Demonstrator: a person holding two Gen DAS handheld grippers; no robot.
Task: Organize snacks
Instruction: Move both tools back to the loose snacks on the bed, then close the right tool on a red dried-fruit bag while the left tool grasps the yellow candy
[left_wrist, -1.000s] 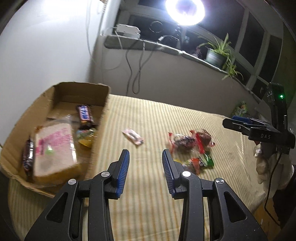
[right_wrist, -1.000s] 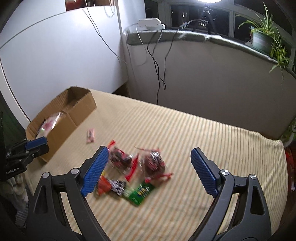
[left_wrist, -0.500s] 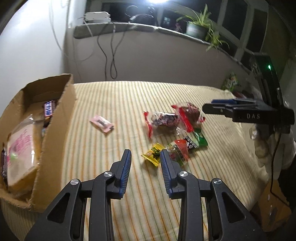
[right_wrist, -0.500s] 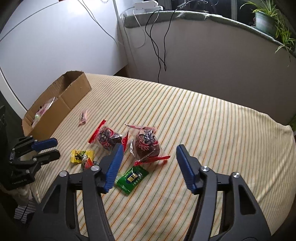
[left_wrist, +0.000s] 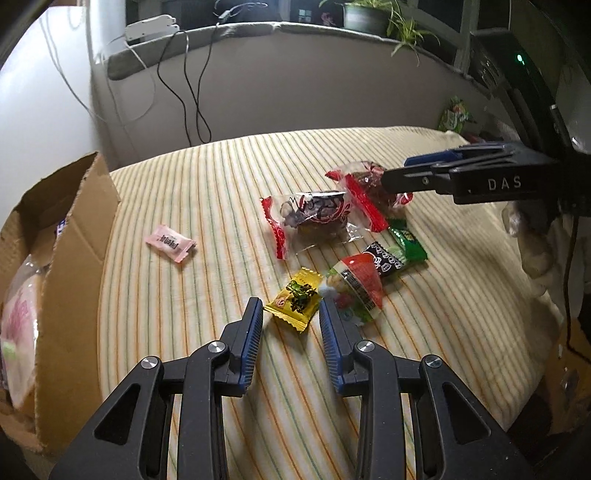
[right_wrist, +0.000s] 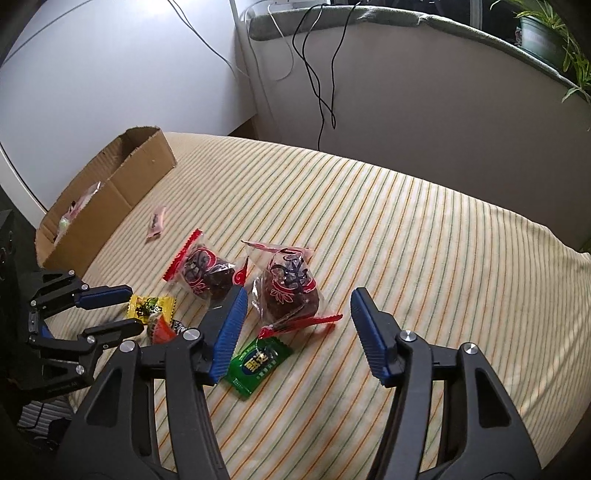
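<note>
Loose snacks lie on the striped cloth: a yellow candy (left_wrist: 295, 299), a red and white packet (left_wrist: 360, 280), a green packet (right_wrist: 258, 363), a pink candy (left_wrist: 170, 243) and two clear red-ended bags of dark pastry (right_wrist: 207, 269) (right_wrist: 291, 284). My left gripper (left_wrist: 291, 314) is open, its tips on either side of the yellow candy's near end, not pressing it. My right gripper (right_wrist: 298, 299) is open just above the right-hand pastry bag, with that bag between its fingers. A cardboard box (left_wrist: 74, 258) at the left holds a pink-printed bread bag.
The striped cloth (right_wrist: 424, 240) drops off at its near and right edges. A grey padded ledge (right_wrist: 424, 74) with hanging black cables and potted plants runs behind it. A green bag (left_wrist: 456, 114) sits at the far right corner.
Both grippers have come down closer to the snack pile. The left swung from the box side to the yellow candy. The right jaws have narrowed around the pastry bag.
</note>
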